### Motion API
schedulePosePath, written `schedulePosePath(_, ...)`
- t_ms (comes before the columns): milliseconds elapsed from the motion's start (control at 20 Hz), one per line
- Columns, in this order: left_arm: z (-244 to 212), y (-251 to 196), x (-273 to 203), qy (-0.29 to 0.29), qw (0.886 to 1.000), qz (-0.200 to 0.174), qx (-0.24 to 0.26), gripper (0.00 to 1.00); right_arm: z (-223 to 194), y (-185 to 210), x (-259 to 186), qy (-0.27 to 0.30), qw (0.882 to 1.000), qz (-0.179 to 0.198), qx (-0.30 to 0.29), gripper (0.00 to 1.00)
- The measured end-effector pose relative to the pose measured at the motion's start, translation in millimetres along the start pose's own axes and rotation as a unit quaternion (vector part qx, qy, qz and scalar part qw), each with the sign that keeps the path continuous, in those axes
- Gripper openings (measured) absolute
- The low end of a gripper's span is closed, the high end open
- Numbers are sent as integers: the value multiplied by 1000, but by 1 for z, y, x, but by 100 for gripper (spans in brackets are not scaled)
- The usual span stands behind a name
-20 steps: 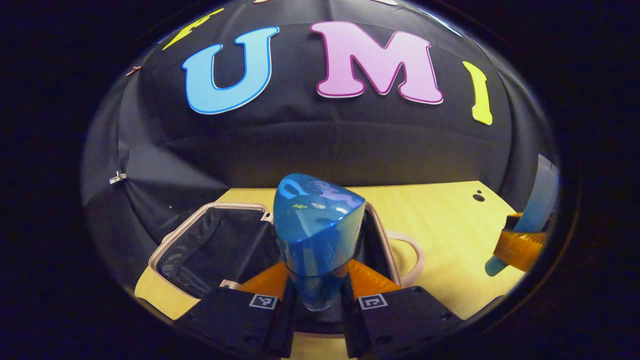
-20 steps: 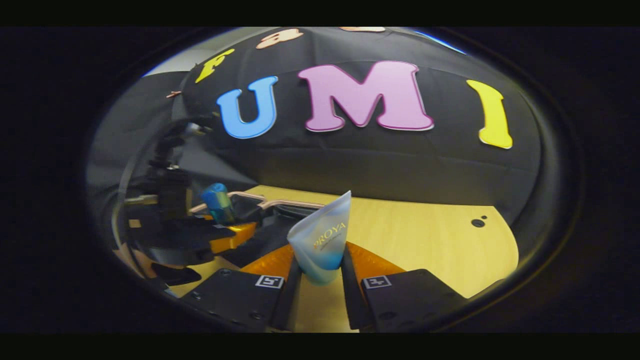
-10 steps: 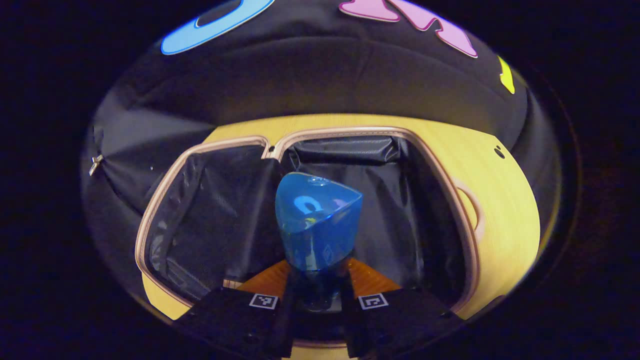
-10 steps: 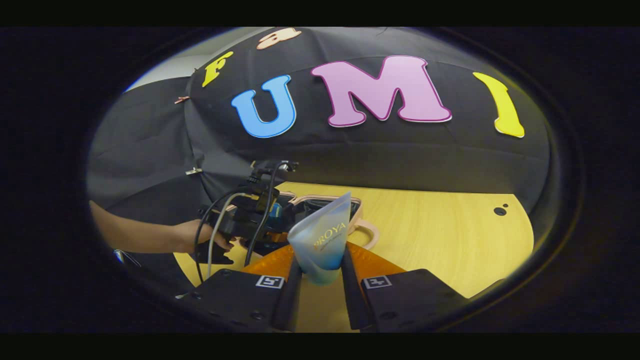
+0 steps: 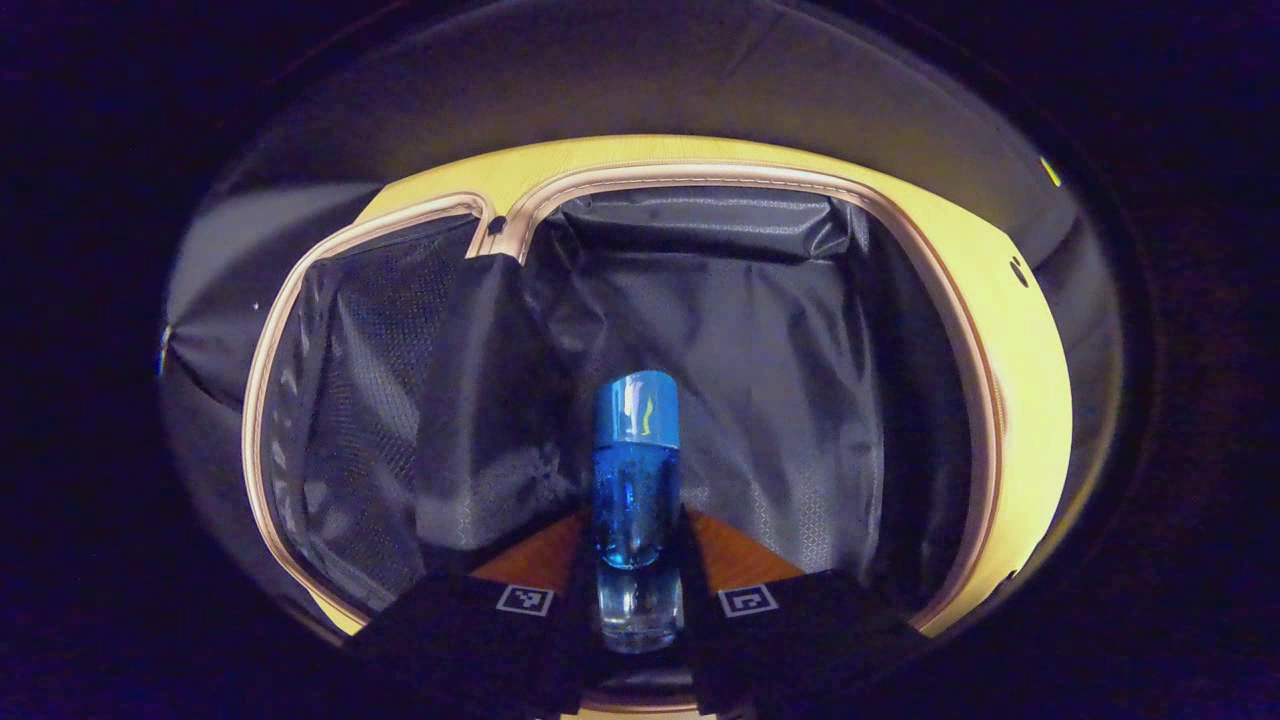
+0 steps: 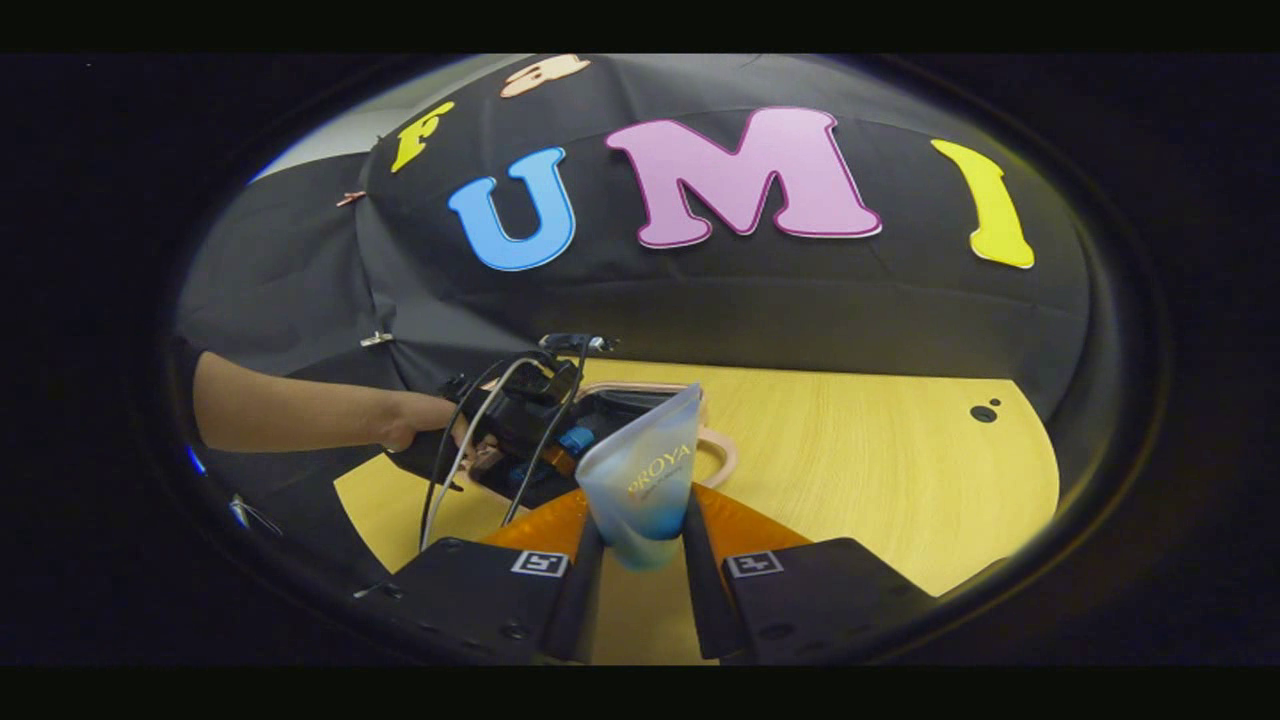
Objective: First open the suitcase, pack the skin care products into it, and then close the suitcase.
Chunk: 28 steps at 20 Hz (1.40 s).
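In the left gripper view the suitcase [image 5: 985, 400] lies open, pink-trimmed with black lining, mesh lid to the left. My left gripper [image 5: 637, 560] is shut on a blue bottle [image 5: 636, 470], held low inside the right compartment with its cap pointing forward. In the right gripper view my right gripper [image 6: 640, 545] is shut on a pale blue-white tube [image 6: 643, 480], held above the table on the near right of the suitcase [image 6: 718, 462]. Farther off there, a hand holds the left gripper [image 6: 560, 450] with the blue bottle [image 6: 577, 439] down in the case.
The yellow wooden table [image 6: 860, 490] stretches right of the suitcase, with a small dark hole [image 6: 983, 412] near its far right edge. A bare forearm [image 6: 290, 410] reaches in from the left. The black cloth wall stands behind the table.
The left gripper has tipped forward and dropped into the suitcase's right compartment with the bottle, which now lies flatter. The right gripper has hardly moved, still holding the tube.
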<state>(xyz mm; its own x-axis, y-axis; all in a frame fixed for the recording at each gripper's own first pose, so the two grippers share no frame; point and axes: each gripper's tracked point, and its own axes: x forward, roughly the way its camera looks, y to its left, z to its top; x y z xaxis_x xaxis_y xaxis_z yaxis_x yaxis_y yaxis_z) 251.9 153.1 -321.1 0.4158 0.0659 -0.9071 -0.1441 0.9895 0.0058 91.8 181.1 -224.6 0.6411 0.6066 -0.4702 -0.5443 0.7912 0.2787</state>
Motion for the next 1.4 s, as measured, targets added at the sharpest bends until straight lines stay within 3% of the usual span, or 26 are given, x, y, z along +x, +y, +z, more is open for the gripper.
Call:
schedulePosePath(50,0,0,0,-4,1000,-2,-6,49,2,-1,3,-2,1000,-3,-2,42)
schedulePosePath(150,5,-11,-8,-24,999,-26,-25,48,7,-2,12,-4,1000,-9,-19,42)
schedulePosePath(300,33,-15,-49,-143,987,-40,-56,92,10,7,34,12,1000,-3,-27,42)
schedulePosePath(350,43,-8,-73,-190,979,-40,-66,100,6,11,46,28,999,-1,-25,42)
schedulePosePath(450,52,9,-112,-258,962,-31,-83,97,5,20,67,53,998,-1,-21,37)
schedulePosePath(500,49,22,-128,-276,957,-20,-87,96,5,24,78,62,998,-4,-24,42)
schedulePosePath(650,25,49,-164,-303,949,-11,-91,98,-6,39,114,98,995,-8,-35,42)
schedulePosePath(750,5,59,-180,-315,943,-19,-106,96,-23,47,135,137,990,-18,-22,36)
schedulePosePath(800,-5,63,-186,-319,941,-21,-113,97,-30,51,146,152,988,-24,-15,42)
schedulePosePath(950,-36,72,-200,-325,935,-33,-135,97,-46,67,180,195,980,-40,15,42)
schedulePosePath(1100,-61,78,-210,-322,931,-55,-165,97,-65,58,204,236,968,-88,-3,42)
schedulePosePath(1150,-67,80,-212,-320,929,-61,-174,92,-72,59,211,250,963,-98,11,42)
schedulePosePath(1200,-71,83,-214,-321,927,-64,-182,96,-80,58,217,264,958,-111,31,42)
schedulePosePath(1400,-81,99,-220,-318,929,-58,-181,96,-113,49,229,318,930,-162,91,42)
